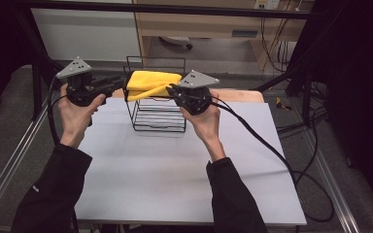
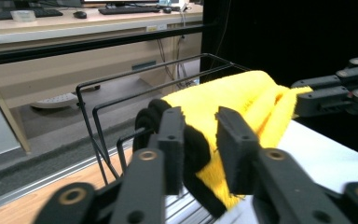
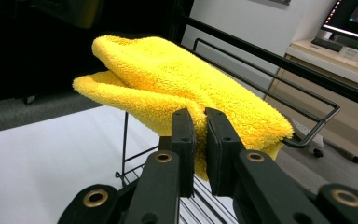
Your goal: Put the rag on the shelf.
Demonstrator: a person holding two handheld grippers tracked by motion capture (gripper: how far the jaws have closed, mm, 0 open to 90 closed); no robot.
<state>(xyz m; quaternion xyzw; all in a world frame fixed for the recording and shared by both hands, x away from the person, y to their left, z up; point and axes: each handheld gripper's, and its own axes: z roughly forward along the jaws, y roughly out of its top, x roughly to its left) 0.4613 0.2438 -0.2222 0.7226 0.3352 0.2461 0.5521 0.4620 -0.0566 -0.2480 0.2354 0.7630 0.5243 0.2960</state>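
Yellow towel (image 1: pixel 151 83), folded, draped over the top of the black wire rack (image 1: pixel 158 119) standing on the grey table (image 1: pixel 175 165), one end toward each hand. In the right gripper view, right gripper (image 3: pixel 199 140) with jaws pinched nearly together on the near edge of the towel (image 3: pixel 186 88), cloth squeezed thin between them. In the left gripper view, left gripper (image 2: pixel 199 154) with a narrow gap, the towel's (image 2: pixel 233 98) other end caught between the pads (image 2: pixel 193 147), seemingly a looser bite than the right one. Both ends taken, then, and the cloth resting on the top wires of the rack (image 2: pixel 135 88). Probably early to midway: grasp made on both sides, no lift clear of the rack yet, and the carrying, spreading or setting down on the table left to do
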